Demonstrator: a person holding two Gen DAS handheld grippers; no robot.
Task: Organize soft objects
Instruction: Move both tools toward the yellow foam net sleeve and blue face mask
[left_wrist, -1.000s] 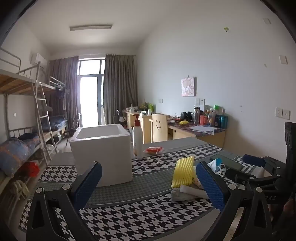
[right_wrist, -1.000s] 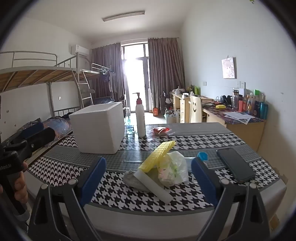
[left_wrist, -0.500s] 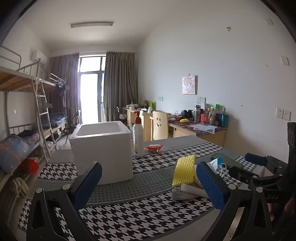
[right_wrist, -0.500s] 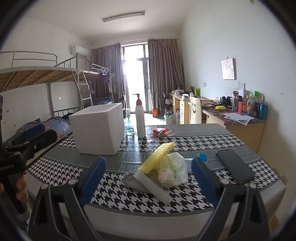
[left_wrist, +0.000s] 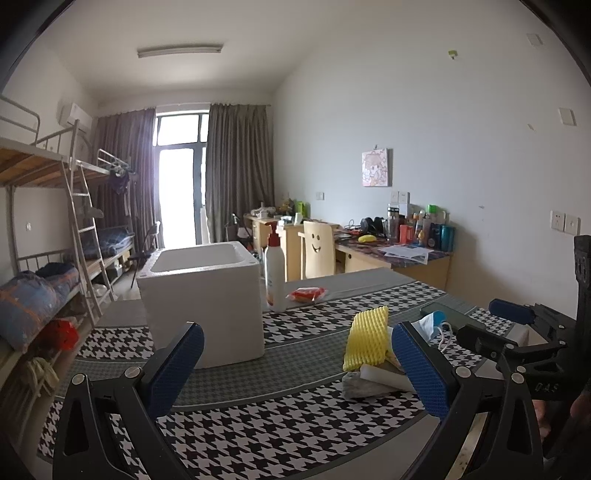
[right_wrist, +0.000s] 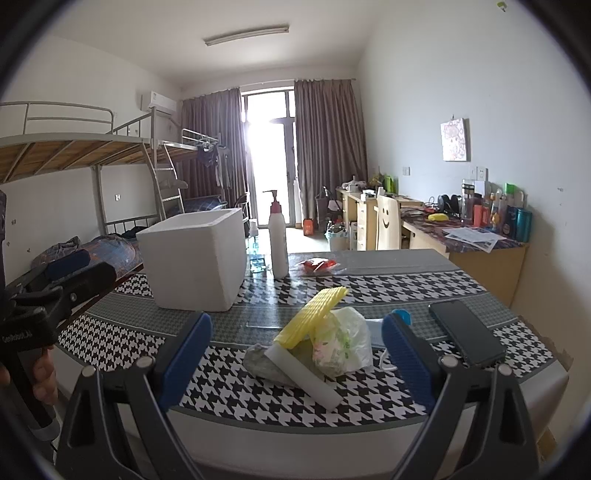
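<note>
A pile of soft things lies on the houndstooth table (right_wrist: 369, 291): a yellow foam net sleeve (right_wrist: 314, 319), a white foam strip (right_wrist: 303, 373), a grey cloth (right_wrist: 258, 363), a crumpled plastic bag (right_wrist: 341, 343) and a face mask (left_wrist: 430, 321). The sleeve (left_wrist: 365, 332) and strip (left_wrist: 384, 376) also show in the left wrist view. An open white foam box (left_wrist: 203, 295) stands to the left, also in the right wrist view (right_wrist: 195, 258). My left gripper (left_wrist: 295, 373) is open and empty, short of the box and pile. My right gripper (right_wrist: 295, 362) is open and empty, in front of the pile.
A pump bottle (right_wrist: 277, 240) and a red packet (right_wrist: 316, 264) stand behind the pile. A dark phone (right_wrist: 465, 336) lies at the right. The right gripper shows in the left view (left_wrist: 517, 332), the left one in the right view (right_wrist: 55, 284). Bunk beds (left_wrist: 44, 258) are at the left.
Both grippers stay open. The left view has tilted down slightly, showing more of the box's inside. The right gripper has barely moved.
</note>
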